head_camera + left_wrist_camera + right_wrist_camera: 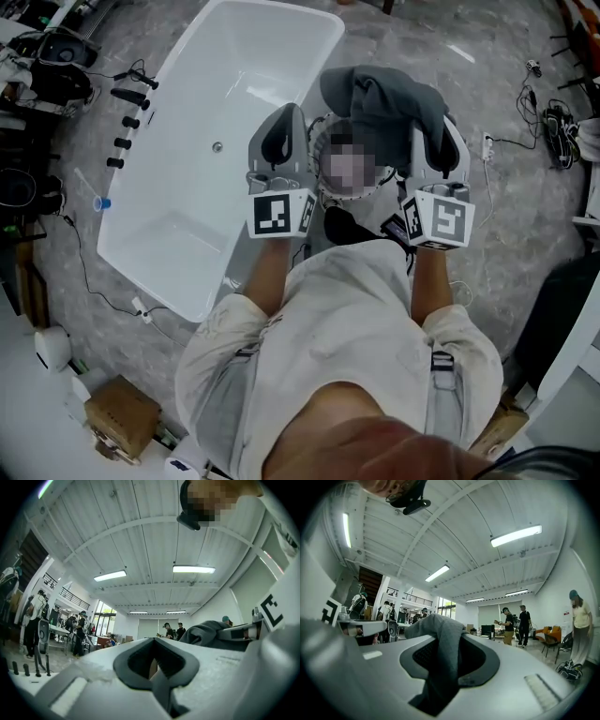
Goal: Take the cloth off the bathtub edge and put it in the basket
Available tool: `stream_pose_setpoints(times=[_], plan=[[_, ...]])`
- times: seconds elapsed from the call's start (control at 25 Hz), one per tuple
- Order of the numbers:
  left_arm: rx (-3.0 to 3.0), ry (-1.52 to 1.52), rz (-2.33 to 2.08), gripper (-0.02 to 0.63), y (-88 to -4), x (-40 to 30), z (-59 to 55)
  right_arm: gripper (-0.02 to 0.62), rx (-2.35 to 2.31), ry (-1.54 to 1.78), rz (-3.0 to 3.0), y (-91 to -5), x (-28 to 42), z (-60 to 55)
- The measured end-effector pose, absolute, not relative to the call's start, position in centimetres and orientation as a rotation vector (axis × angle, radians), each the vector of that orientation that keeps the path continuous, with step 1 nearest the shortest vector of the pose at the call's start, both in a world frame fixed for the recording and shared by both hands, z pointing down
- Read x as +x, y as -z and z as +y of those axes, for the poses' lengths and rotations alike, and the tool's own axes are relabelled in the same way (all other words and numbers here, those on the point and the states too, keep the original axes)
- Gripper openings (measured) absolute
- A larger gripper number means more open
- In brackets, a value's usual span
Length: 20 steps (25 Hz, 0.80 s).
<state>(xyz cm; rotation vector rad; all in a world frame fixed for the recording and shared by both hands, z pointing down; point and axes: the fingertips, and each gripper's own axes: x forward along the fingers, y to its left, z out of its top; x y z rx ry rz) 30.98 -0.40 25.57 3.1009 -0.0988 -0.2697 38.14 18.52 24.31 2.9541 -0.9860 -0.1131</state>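
Both grippers are raised in front of the person, jaws pointing up at the ceiling.

Right gripper (pixel 449 641): clenched on the dark grey cloth (pixel 440 658). A fold of the cloth runs down between the 2 pads and bunches over the tips. In the head view the cloth (pixel 382 101) drapes over the top of the right gripper (pixel 433 141), clear of the bathtub (pixel 178 141) and off to its right, over the grey floor (pixel 506 234).

Left gripper (pixel 154 641): jaws closed together, with nothing between them. In the head view it (pixel 281 127) sits just left of the cloth, not touching it, over the tub's right rim.

Each gripper shows 1 marker cube at its near end, the left cube (pixel 281 214) and the right cube (pixel 439 220).

The tub is white and has nothing in it, with black tap fittings (pixel 127 122) along its left edge. A blue cup (pixel 102 202) lies on the floor left of the tub, and a cardboard box (pixel 122 417) is at lower left.

Both gripper views show a white ribbed ceiling with strip lights, and people standing far off.
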Motion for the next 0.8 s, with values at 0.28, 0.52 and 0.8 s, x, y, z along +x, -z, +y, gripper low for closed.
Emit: stream_pose_setpoints(times=[0.28,0.52,0.8], plan=[[3.095,0.206,-0.097,0.0,-28.0,32.2,-0.1,0.11,2.979,-0.031,-1.008,-29.0,39.7,18.2],[3.107,0.139,-0.092,0.0,-30.5,33.7,-1.3,0.11,2.984,-0.218,-1.033,-34.7,41.5,16.3],[3.096,-0.022,-0.099,0.0,-35.7,35.8,-2.6,0.11,2.946,-0.496,-1.053,-44.5,43.5,14.0]])
